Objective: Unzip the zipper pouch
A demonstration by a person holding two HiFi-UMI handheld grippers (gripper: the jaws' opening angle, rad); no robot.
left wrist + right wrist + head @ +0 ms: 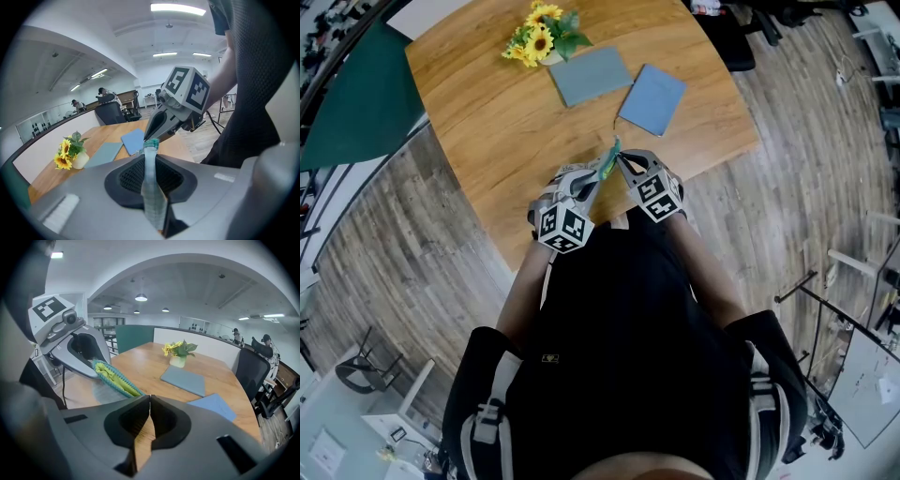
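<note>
Centre of frame, over the worktop point(506, 122) edge: my left gripper point(598, 176) pinches the zipper pouch point(151, 192) by its fabric; my right gripper point(620, 157), jaws pressed together, meets its teal zipper point(125, 379), which gapes over green lining point(113, 376).

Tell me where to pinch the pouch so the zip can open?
I'd pinch the flat cloth end of the zipper pouch, coming in from that end, along the zip line, as the left gripper does. The pouch is thin and floppy and held up off the table, so its flat end slips between jaws. The right gripper is shut at the zip's other end.
</note>
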